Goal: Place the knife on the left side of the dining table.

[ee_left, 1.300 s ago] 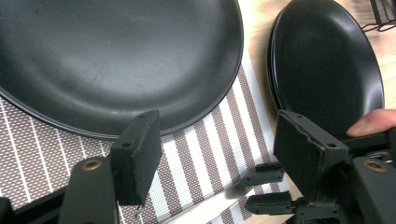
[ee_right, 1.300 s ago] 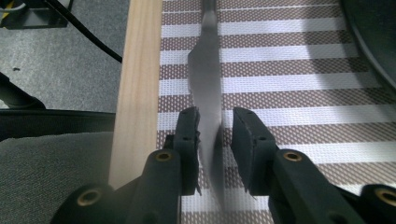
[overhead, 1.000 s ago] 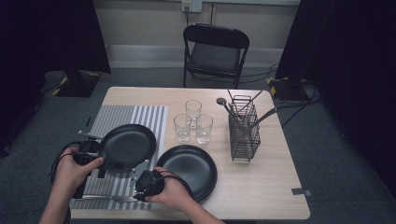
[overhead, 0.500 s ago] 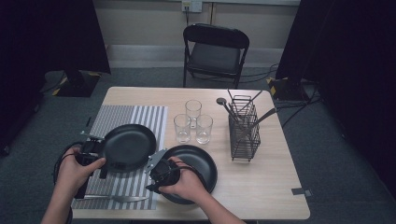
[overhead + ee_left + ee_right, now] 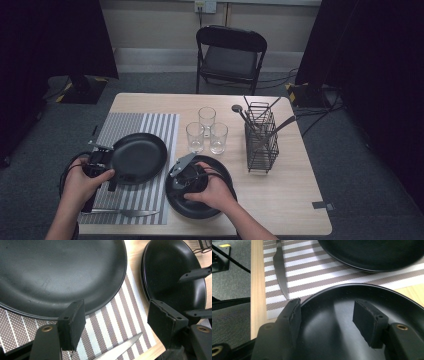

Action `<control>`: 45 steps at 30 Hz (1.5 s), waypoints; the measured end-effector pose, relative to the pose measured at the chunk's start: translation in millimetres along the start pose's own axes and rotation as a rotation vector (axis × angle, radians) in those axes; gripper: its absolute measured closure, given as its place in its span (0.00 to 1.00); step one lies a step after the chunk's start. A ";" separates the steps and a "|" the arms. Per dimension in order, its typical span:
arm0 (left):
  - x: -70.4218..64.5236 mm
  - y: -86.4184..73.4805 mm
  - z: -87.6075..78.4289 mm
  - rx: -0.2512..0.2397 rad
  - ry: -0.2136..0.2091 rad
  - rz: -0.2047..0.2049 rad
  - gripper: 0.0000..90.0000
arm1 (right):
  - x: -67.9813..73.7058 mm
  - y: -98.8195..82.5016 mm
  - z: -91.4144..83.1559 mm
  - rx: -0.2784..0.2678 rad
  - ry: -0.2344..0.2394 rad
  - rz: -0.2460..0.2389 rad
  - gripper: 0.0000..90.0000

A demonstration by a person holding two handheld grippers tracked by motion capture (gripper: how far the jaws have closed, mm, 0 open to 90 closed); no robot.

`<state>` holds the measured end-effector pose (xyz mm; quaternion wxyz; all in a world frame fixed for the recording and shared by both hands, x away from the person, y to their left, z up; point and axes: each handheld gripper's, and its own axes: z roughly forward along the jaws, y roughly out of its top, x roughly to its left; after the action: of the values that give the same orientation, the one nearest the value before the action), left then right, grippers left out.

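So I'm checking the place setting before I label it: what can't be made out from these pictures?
- Plate on the placemat: in the high view the left gripper hides its left rim, so contact is unclear.
- Knife: handle cut off by the top edge of the right gripper view.
- Plate on the bare table: middle hidden by the right gripper and hand.
- Utensils in the wire caddy: too small to identify.

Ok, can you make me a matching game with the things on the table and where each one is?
Things:
1. knife
2. three drinking glasses
3. wire cutlery basket
4. black plate

Places:
A. middle of the table, behind the plates
B. on the striped placemat's near edge
C. right part of the table, utensils standing in it
D. in the middle of the striped placemat

Pairs: 1-B, 2-A, 3-C, 4-D
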<state>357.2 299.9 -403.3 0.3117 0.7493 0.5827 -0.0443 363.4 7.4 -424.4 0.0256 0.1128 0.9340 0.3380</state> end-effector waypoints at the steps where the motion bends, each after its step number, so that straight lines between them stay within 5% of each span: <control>1: -0.3 0.5 0.2 0.001 -0.007 0.004 0.34 | -2.4 -1.7 -4.6 0.003 -0.011 0.005 0.41; 34: -4.1 8.4 11.1 -0.016 -0.022 0.059 0.27 | -28.1 -25.4 -57.1 0.028 -0.088 0.071 0.25; 45: -3.5 8.6 10.4 -0.018 -0.020 0.078 0.27 | -34.1 -27.1 -69.9 -0.003 -0.098 0.100 0.19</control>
<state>367.0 290.5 -406.6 0.3257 0.7680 0.5503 -0.0344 382.7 -64.4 -388.9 0.0546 0.1755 0.9243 0.3344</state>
